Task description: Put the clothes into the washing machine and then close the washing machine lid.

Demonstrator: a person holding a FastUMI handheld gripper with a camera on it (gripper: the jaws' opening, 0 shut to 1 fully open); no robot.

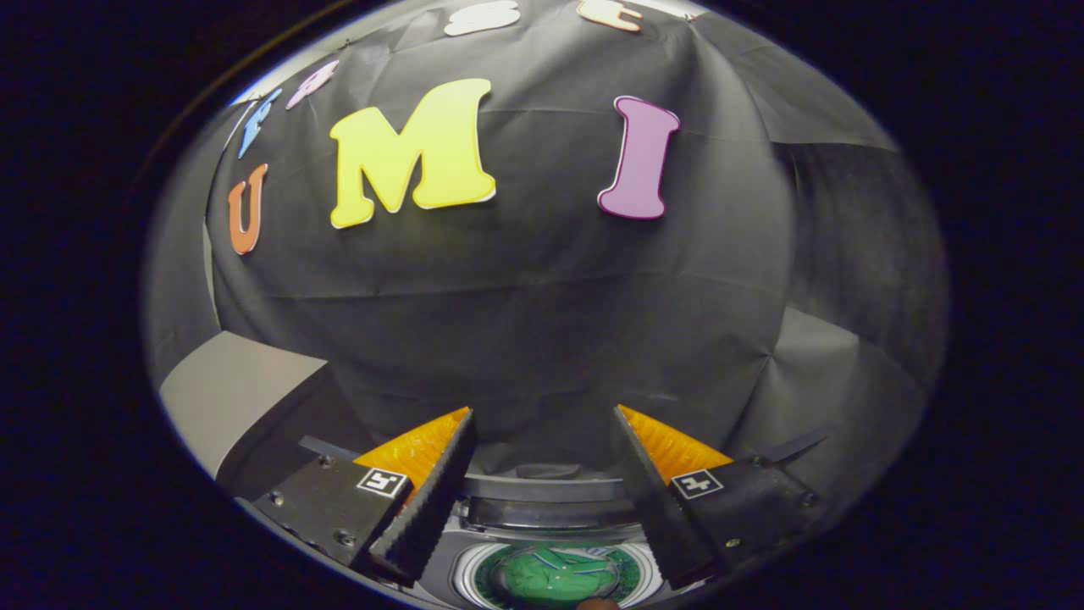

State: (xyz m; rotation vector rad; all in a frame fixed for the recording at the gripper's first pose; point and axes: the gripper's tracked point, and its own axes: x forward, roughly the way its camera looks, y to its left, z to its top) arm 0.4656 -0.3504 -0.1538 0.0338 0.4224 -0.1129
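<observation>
My gripper [542, 415] is open, its two fingers spread wide with nothing between them, held above the washing machine [542, 512]. Below and between the fingers I look down on the machine's grey top and its round opening [555, 576]. Green clothes [550, 576] with pale stripes lie inside that opening. A raised grey panel, perhaps the lid [546, 487] standing up, runs across just behind the opening. I cannot tell its exact position.
The black cloth wall [542, 296] of the booth stands close behind the machine. A grey flat surface [233, 394] juts out to the left of the left finger.
</observation>
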